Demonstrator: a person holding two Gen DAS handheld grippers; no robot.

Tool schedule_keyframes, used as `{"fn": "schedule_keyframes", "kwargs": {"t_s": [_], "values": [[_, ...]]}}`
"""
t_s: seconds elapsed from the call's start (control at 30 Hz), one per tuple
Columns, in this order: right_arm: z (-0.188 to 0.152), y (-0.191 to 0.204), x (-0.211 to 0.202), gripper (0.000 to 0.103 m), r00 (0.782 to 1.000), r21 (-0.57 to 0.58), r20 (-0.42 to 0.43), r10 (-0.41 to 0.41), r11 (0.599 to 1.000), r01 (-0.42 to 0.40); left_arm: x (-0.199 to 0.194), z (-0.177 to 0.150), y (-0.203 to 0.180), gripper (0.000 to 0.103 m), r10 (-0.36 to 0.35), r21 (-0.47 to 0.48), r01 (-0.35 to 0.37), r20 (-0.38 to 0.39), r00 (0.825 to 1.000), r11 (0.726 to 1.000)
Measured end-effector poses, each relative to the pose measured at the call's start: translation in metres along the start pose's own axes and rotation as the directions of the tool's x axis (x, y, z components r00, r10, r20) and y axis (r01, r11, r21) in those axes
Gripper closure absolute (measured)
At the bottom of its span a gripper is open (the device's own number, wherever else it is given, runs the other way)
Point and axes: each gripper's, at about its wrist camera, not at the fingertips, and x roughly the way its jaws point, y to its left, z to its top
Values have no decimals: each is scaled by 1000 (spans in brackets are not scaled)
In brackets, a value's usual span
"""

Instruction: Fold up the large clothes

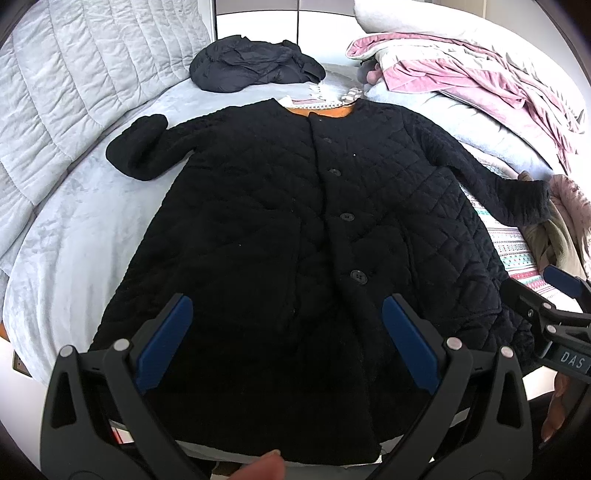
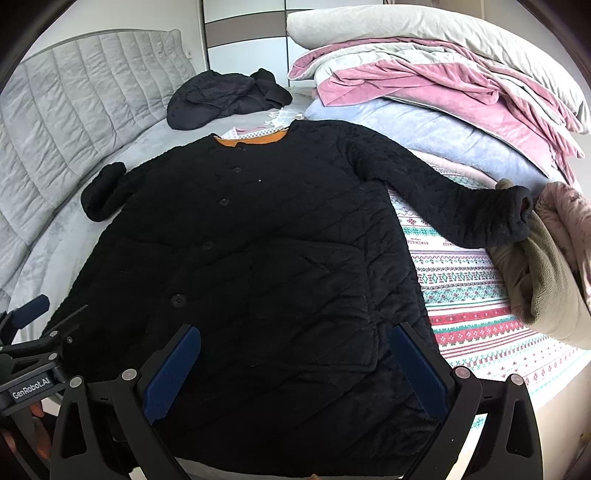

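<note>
Nearest the cameras, the left gripper (image 1: 286, 321) hovers over the near hem of the black quilted coat (image 1: 295, 229), jaws spread wide with nothing between the blue pads; a fingertip (image 1: 271, 466) shows at the bottom edge of the left wrist view. The right gripper (image 2: 295, 354) hangs over the near right part of the coat, jaws also wide apart and empty, and it appears at the right edge of the left wrist view (image 1: 554, 295), just beside the coat's right hem. The coat lies flat and face up on the grey bed cover (image 1: 74, 240), buttoned down the front, hem near, collar far, with an orange lining (image 2: 255, 141) visible at the neck. Its left sleeve (image 1: 140, 147) is bent, cuff resting on the grey cover; its right sleeve (image 2: 461, 206) stretches out to the right across a patterned blanket (image 2: 480, 295) in red, green and white bands, cuff touching an olive-beige folded garment (image 2: 543, 280) at the right edge. Beyond the right sleeve sits a heap of bedding: a pale blue blanket (image 2: 424, 136), pink velvet fabric (image 2: 424, 88) and a light grey pillow (image 2: 406, 26) on top. Just past the collar, a small checked cloth (image 2: 255, 130) peeks out. Farther on, a dark crumpled jacket (image 1: 255, 62) lies apart from the coat on the cover. To the far left stands a grey quilted headboard (image 1: 92, 62), with white and grey wardrobe panels (image 2: 243, 40) behind.
</note>
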Motion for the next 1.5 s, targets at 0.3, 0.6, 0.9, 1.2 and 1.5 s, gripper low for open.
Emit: {"fn": "schedule_keyframes", "kwargs": {"t_s": [0.3,0.6,0.9,1.2,1.5], "values": [[5,0,7,0,1000,-3,17,-21,1000,21,14,0,-7,1,-87,-6,87,-54,995,996],[17,-4,22,0,998,-14,51,-30,999,30,30,21,8,1,-104,31,106,-68,992,994],[60,-12,53,0,985,-1,-97,142,990,-143,43,111,115,1,56,-52,-57,-12,998,997],[116,4,102,0,973,14,-100,206,979,-206,140,180,221,2,262,-72,-266,-58,963,961],[110,14,177,0,955,11,-160,248,968,-250,252,243,250,13,336,-48,-338,-54,940,940]]}}
